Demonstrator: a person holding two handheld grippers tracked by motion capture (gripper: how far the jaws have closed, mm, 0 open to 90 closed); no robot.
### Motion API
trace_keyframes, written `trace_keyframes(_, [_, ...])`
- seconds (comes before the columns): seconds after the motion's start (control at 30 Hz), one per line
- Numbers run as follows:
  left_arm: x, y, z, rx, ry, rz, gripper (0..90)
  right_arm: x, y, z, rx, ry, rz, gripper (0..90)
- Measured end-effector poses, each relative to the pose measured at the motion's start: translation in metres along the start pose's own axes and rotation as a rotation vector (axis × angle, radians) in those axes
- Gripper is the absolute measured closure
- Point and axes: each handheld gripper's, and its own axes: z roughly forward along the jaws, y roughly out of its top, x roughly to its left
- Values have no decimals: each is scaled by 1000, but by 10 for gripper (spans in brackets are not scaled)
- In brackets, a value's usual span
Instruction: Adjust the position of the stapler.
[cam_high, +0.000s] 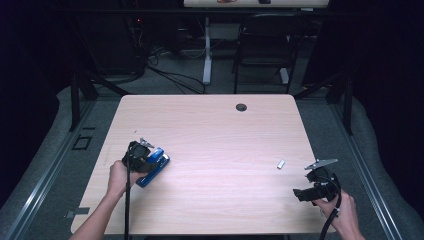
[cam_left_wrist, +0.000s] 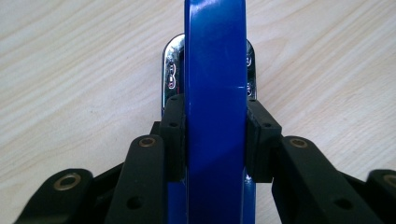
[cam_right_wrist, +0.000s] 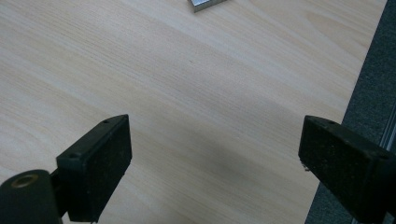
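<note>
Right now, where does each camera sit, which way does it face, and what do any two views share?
High view: above the person's side, facing forward and down on the table; forearms, left gripper, right gripper show.
Left gripper view: rides the left gripper, looking along jaws shut on the blue stapler.
Right gripper view: rides the right gripper, jaws open over the table edge.
Shared: small metal block, in the high and right gripper views; the stapler, in the high and left gripper views.
</note>
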Motion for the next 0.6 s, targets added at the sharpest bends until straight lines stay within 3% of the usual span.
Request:
trace_keyframes(0.43, [-27, 9, -10, -57, -58, 143, 660, 0, 0, 0, 1, -6, -3, 91])
trace_keyframes(0.6, [-37, 11, -10, -54, -86, 200, 659, 0, 0, 0, -2, -6, 1, 91])
